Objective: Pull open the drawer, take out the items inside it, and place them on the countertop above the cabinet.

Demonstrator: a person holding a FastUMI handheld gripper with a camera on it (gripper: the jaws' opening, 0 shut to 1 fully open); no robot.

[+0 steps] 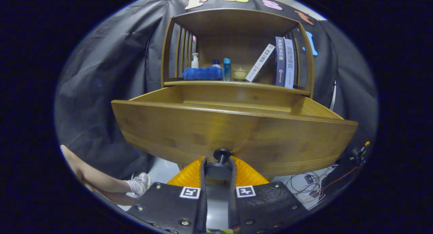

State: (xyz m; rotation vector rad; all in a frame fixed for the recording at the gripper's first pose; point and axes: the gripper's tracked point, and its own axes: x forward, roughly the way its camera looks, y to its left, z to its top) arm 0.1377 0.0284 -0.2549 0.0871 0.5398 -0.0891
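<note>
The gripper has its fingers drawn in close on the dark knob, one on each side of its stem, pinching it; the knob sits right between the tips, at 12 o'clock from the gripper body. The knob sticks out of the drawer front, low and near its middle. The drawer is pulled out of the cabinet toward the gripper, its wide front panel running from 9 to 3 o'clock across the fingers and its depth running away toward 12 o'clock. Over the top edge of the front panel only the side walls and back wall of the drawer show; its floor is hidden, so I cannot tell what lies inside. Beyond the drawer, at 12 o'clock, the countertop carries a blue towel at 11 o'clock, a white pump bottle behind it, a blue bottle, a small lidded pot, and three books at 1 o'clock, one leaning and two upright. Bare board lies along the countertop's front edge. Below the drawer front there is open space; at 8 o'clock a person's leg and shoe stand on the floor, and at 4 o'clock loose cables lie there.
</note>
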